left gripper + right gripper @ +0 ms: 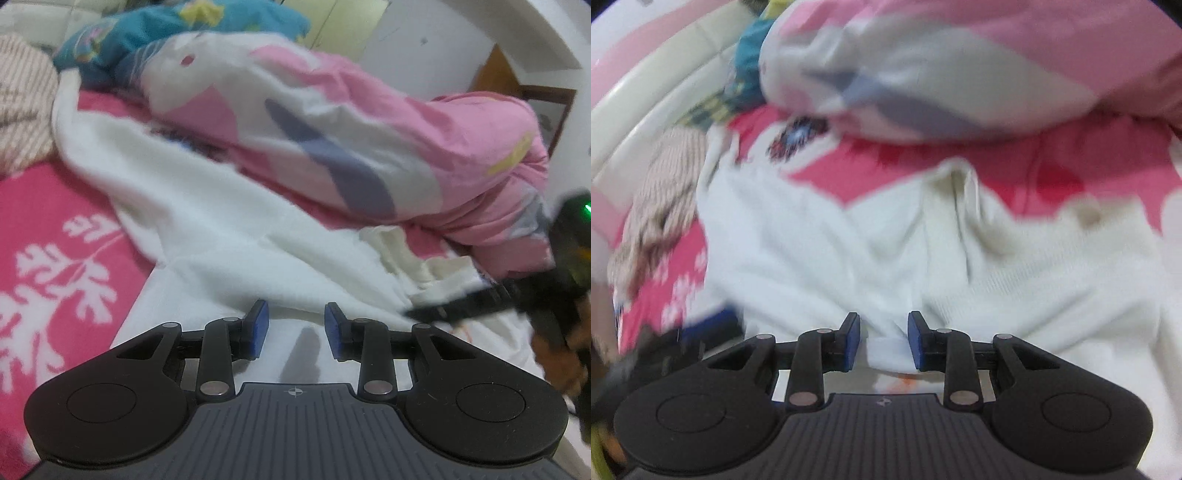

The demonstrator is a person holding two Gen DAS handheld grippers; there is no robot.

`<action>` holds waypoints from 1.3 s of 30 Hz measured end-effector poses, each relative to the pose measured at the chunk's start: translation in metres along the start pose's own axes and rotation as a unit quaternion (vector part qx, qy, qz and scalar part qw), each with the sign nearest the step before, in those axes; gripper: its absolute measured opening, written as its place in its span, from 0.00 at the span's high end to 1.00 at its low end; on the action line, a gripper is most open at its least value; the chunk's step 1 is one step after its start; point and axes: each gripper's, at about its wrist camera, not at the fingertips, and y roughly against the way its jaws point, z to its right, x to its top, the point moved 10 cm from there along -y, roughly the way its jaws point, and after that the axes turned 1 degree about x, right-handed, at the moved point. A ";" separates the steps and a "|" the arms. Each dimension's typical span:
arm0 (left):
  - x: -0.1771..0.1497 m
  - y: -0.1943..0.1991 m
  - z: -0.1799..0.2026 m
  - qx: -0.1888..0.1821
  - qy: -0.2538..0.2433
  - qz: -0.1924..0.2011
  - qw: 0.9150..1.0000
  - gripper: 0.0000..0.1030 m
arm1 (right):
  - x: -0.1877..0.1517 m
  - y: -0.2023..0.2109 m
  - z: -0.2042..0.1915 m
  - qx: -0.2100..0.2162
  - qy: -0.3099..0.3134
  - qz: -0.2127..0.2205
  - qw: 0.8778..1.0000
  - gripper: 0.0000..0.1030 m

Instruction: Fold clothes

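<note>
White fleece garment (229,221), spread crumpled on pink floral bedspread (55,236), lower centre of both views.

Near: left gripper (295,326), jaws narrowly parted, empty above the cloth. Right gripper (882,338), jaws narrowly parted, a white fold (888,352) between the pads, apparently ungripped. Far: pink patterned quilt (369,122), upper frame. Advice: catch one hem layer squarely, lift evenly, keep clear of the quilt.
</note>
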 end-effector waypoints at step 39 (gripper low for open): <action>-0.005 -0.001 -0.006 0.012 0.013 -0.006 1.000 0.68 | 0.137 -0.002 0.038 -0.089 0.058 0.209 0.972 0.96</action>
